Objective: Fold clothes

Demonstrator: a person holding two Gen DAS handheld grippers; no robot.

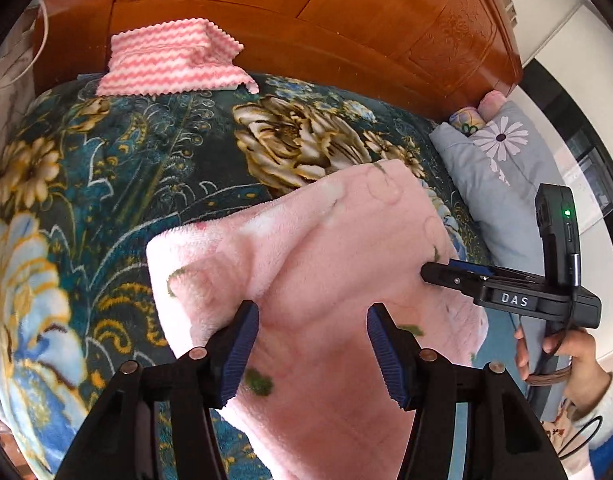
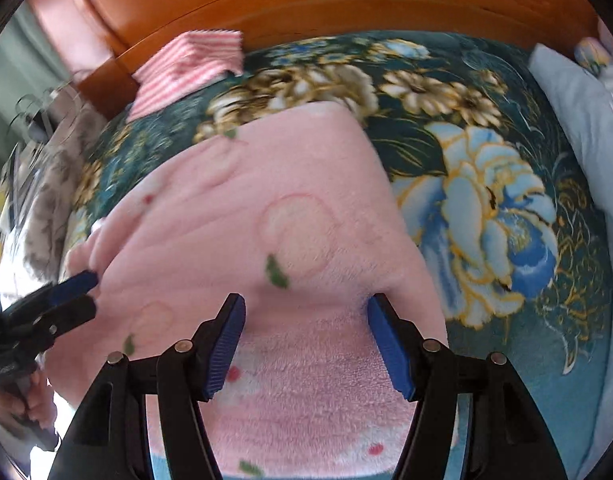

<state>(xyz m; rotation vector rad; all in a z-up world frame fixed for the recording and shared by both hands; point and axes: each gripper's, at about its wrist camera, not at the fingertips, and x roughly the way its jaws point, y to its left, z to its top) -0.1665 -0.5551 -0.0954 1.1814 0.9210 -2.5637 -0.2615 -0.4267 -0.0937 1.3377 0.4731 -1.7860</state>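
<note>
A fluffy pink garment (image 1: 318, 248) with green leaf marks lies partly folded on a floral bed cover (image 1: 106, 168). It also shows in the right wrist view (image 2: 266, 208). My left gripper (image 1: 312, 344) is open, its jaws wide apart just above the garment's near part. My right gripper (image 2: 306, 340) is open too, over the garment's near fold. In the left wrist view the right gripper (image 1: 438, 274) reaches the garment's right edge. In the right wrist view the left gripper (image 2: 80, 292) is at the garment's left edge.
A pink-and-white zigzag cloth (image 1: 170, 60) lies folded by the wooden headboard (image 1: 346, 20). A grey-blue pillow (image 1: 506, 168) with a flower print lies on the right. Grey patterned fabric (image 2: 46, 200) hangs off the left bed edge.
</note>
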